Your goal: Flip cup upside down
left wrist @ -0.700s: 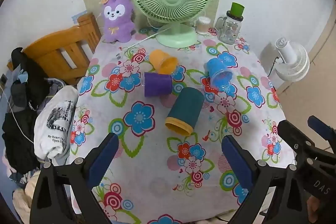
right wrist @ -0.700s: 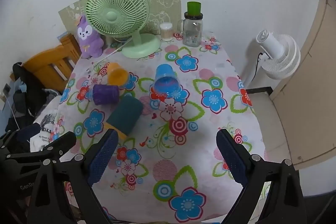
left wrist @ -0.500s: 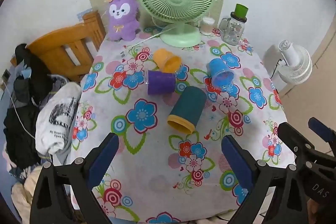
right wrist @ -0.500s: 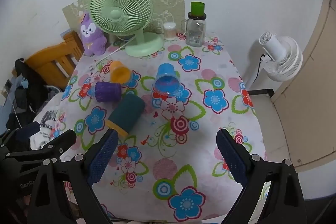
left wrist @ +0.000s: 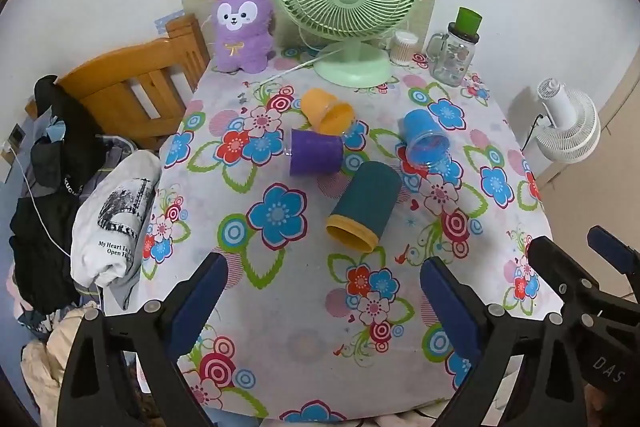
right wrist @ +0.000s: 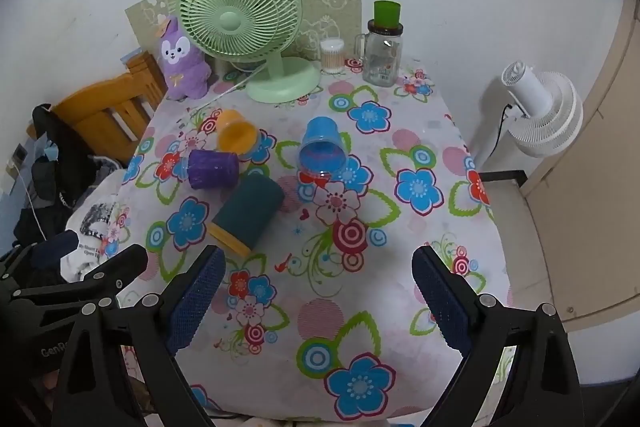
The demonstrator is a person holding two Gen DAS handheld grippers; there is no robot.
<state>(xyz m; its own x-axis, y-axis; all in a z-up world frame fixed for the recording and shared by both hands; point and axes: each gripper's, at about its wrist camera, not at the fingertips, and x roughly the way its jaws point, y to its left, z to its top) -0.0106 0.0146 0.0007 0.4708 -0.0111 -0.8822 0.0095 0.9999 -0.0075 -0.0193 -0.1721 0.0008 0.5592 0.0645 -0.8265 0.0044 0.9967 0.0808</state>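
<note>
Cups lie untouched; with both grippers spread empty, bring your left gripper [left wrist: 322,291] squarely across the teal cup [left wrist: 366,205].

Right gripper [right wrist: 318,301] with blue-padded fingers spread wide over the floral tablecloth [right wrist: 400,251], dark teal cylindrical cup with yellow rim [right wrist: 248,213] lying on its side, purple cup [right wrist: 212,169] just behind it, orange cup [right wrist: 236,135] beyond, blue cup [right wrist: 322,147] to its right, green desk fan [right wrist: 240,23] far behind.
</note>
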